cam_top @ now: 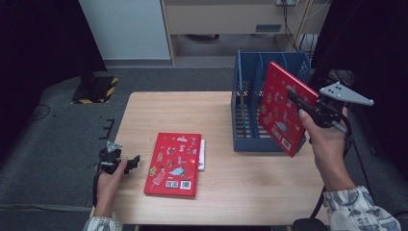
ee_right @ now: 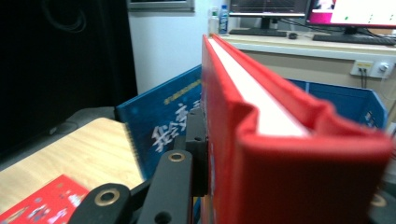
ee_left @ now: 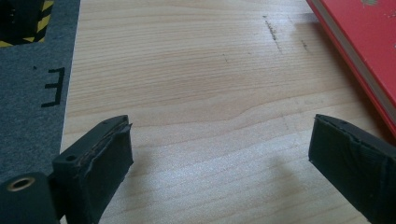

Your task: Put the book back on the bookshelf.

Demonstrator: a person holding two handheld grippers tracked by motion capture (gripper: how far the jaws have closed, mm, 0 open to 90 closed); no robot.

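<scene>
Book (cam_top: 284,109), red, held upright and tilted in the right gripper (cam_top: 308,107), whose jaws pinch its edge; it hangs above the front right corner of the blue crate (cam_top: 250,120), which stands at the right of the wooden table (cam_top: 211,115). Left gripper (cam_top: 126,163): jaws spread wide and holding nothing, resting near the table's left edge. A second red book (cam_top: 174,163) lies flat at mid-table, just right of the left gripper, over a white sheet (cam_top: 201,155).

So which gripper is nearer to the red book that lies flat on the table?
Left. The left gripper sits just beside the flat red book, fingers open. The right gripper is farther away, by the blue rack.
</scene>
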